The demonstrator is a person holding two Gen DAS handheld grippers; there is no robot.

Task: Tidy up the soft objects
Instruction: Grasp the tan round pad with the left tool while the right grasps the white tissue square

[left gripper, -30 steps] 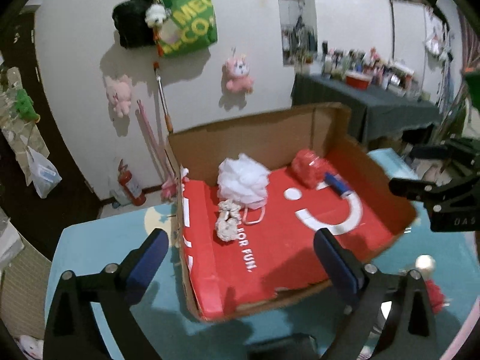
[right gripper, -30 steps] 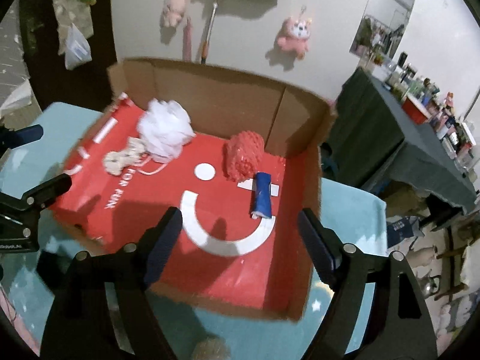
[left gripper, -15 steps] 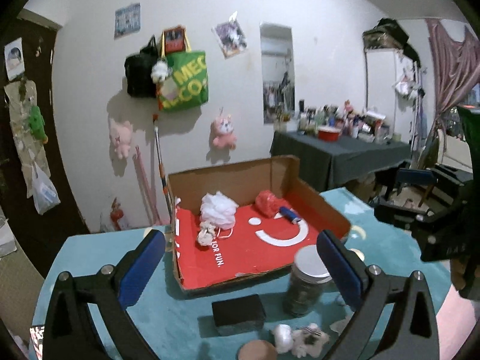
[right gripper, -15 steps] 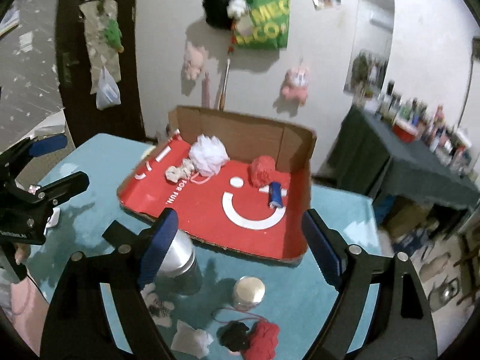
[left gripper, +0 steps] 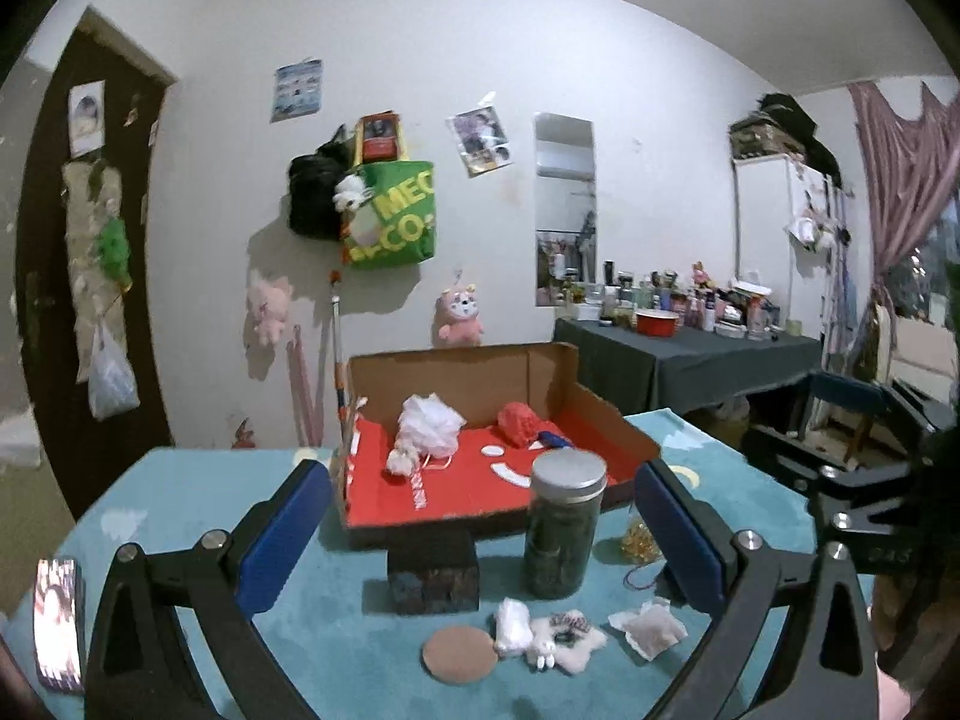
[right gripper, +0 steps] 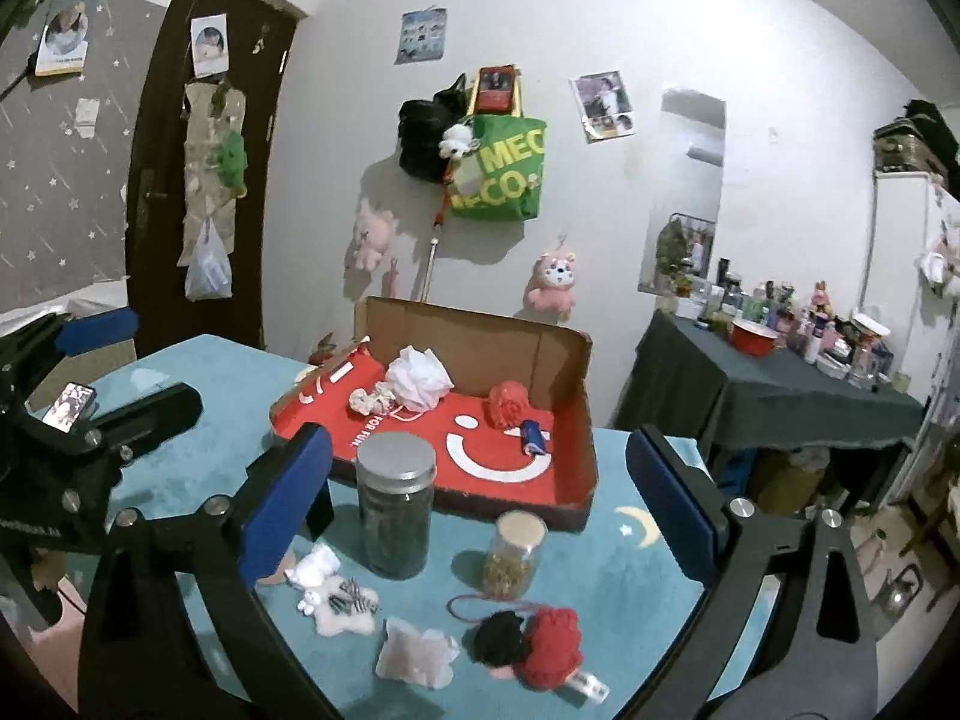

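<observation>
Both grippers are up over the near edge of the teal table (right gripper: 198, 372), nothing in either one. Left gripper (left gripper: 480, 528) has its jaws spread wide, blue pads far apart, empty. Right gripper (right gripper: 477, 498) is the same, wide apart w/ nothing between the pads.

Landmark = the cardboard box (right gripper: 474, 336) w/ the red liner, sitting toward the far side of the table. Inside it: white mesh pouf (right gripper: 418, 378) near the back wall, small cream plush thing (right gripper: 369, 401) touching the pouf on its left, red pouf (right gripper: 509, 405) to the right of the pouf, and a blue roll (right gripper: 533, 437) just beside the red one, toward the front-right corner.

In front of the box, on the table: tall dark jar w/ grey lid (right gripper: 395, 510) right by the box's front edge, smaller cork-lidded jar (right gripper: 515, 552) near the front-right corner. Closer to the cams than the jars are the loose soft bits: a white star-ish plush (right gripper: 336, 603), a pale sachet (right gripper: 417, 651), and a black pom (right gripper: 501, 636) touching a red pom (right gripper: 549, 645). From the left cam there's also a dark block (left gripper: 433, 576) just in front of the box and a round cork coaster (left gripper: 459, 654) nearer still. Phone (right gripper: 71, 405) lies well left of the box, screen lit.
</observation>
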